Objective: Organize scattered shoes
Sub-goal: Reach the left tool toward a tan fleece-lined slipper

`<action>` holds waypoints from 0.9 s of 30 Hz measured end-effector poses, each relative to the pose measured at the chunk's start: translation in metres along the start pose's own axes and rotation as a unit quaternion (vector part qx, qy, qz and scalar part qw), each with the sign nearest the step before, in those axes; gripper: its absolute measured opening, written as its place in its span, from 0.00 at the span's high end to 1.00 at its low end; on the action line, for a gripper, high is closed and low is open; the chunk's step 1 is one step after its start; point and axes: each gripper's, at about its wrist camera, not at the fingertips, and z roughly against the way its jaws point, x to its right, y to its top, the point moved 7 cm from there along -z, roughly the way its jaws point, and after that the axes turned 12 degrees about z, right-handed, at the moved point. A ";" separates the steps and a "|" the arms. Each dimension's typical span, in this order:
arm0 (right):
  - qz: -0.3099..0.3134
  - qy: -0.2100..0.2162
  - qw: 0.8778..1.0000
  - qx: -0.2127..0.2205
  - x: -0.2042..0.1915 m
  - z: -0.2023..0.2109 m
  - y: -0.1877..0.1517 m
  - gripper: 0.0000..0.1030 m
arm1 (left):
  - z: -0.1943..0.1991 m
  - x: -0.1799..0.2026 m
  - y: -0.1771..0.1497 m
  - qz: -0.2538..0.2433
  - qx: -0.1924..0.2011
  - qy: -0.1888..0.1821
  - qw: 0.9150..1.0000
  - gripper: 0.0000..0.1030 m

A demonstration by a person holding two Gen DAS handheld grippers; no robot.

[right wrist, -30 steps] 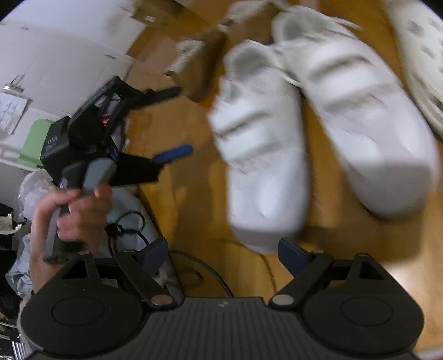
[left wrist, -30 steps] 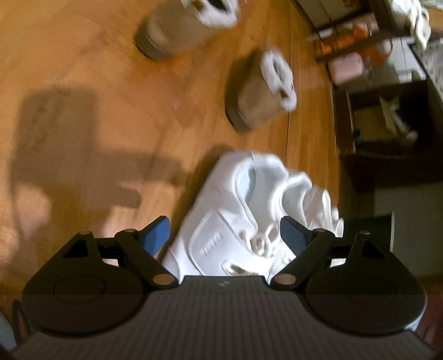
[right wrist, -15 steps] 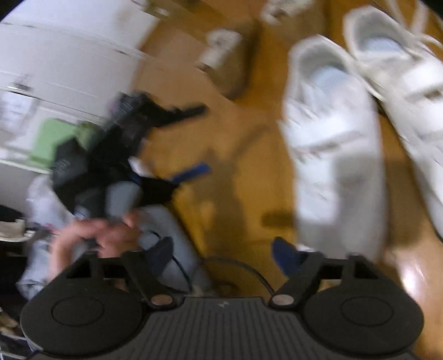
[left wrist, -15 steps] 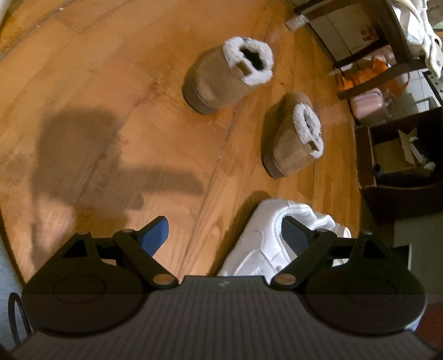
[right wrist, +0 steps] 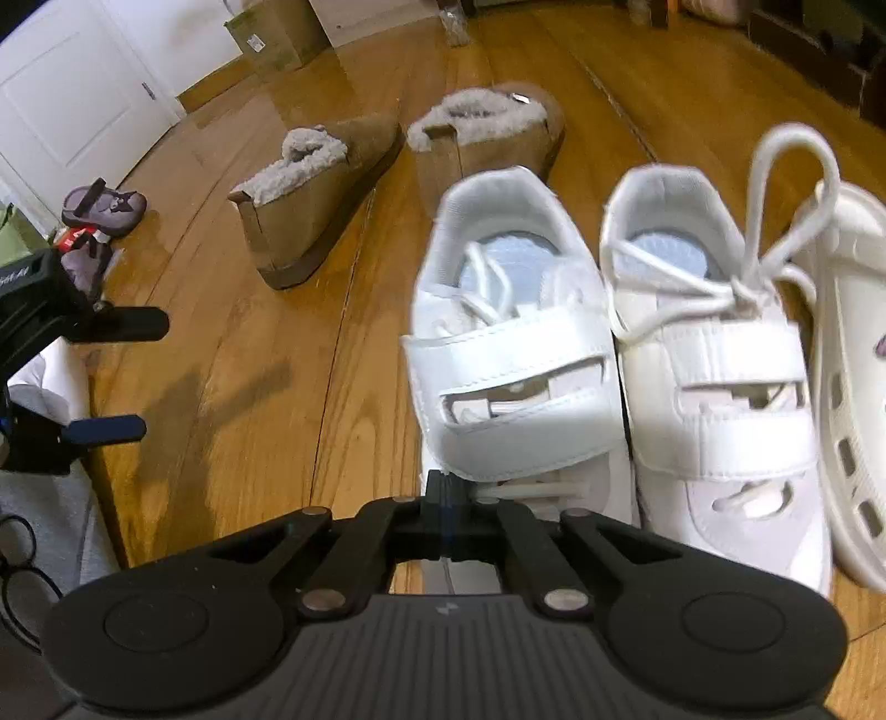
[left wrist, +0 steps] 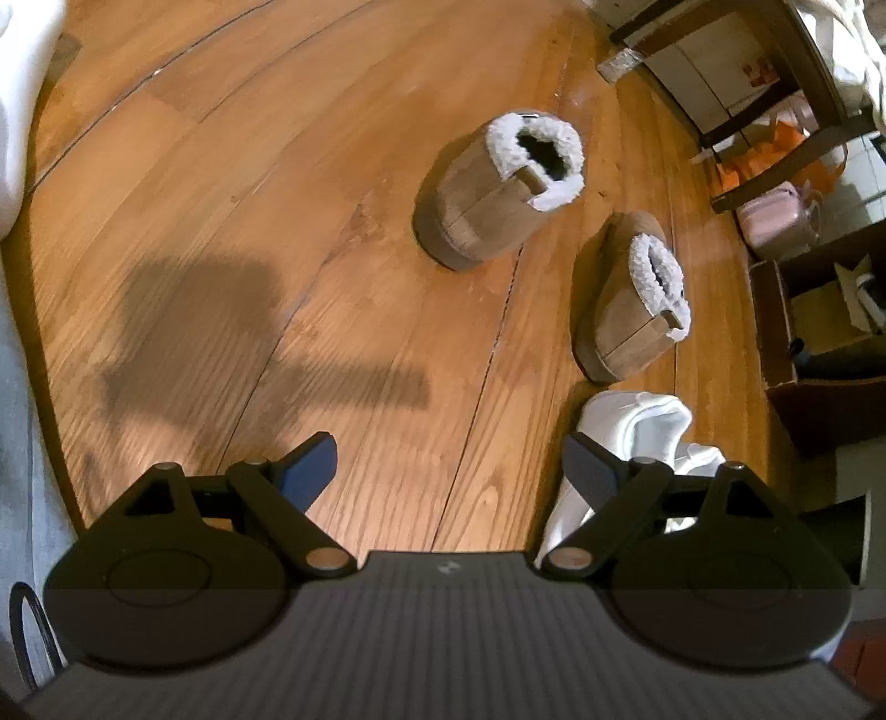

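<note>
Two white strap sneakers stand side by side on the wood floor, next to a white perforated clog. Two brown fleece-lined slippers lie behind them, apart and at different angles. My right gripper is shut at the toe of the left sneaker; whether it pinches anything is hidden. My left gripper is open and empty above bare floor, with the slippers ahead and a white sneaker by its right finger. It also shows in the right wrist view.
A dark open box and chair legs stand right of the slippers. A small purple sandal lies by a white door. A cardboard box stands at the back. Cables lie at the left.
My right gripper has shut and swung to face the sneakers from their toes. My left gripper has pulled back from the white sneaker, bringing both slippers into full view.
</note>
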 end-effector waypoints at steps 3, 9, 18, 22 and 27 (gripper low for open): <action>0.015 0.034 0.999 0.030 -0.011 0.039 -0.012 0.23 | -0.003 0.010 0.017 0.007 0.002 0.008 1.000 0.14; 0.009 0.090 0.994 0.054 -0.019 0.063 -0.011 0.22 | -0.022 0.018 0.065 0.049 0.016 0.024 0.998 0.07; -0.018 0.073 0.996 0.040 0.004 0.065 -0.006 0.21 | -0.066 0.023 0.124 0.114 0.030 0.050 0.992 0.07; -0.034 0.074 0.996 0.027 0.011 0.067 -0.015 0.20 | -0.070 0.028 0.130 0.148 0.043 0.018 0.988 0.06; -0.038 0.076 0.996 0.021 0.013 0.068 -0.020 0.18 | -0.081 0.025 0.136 0.163 0.054 0.040 0.984 0.04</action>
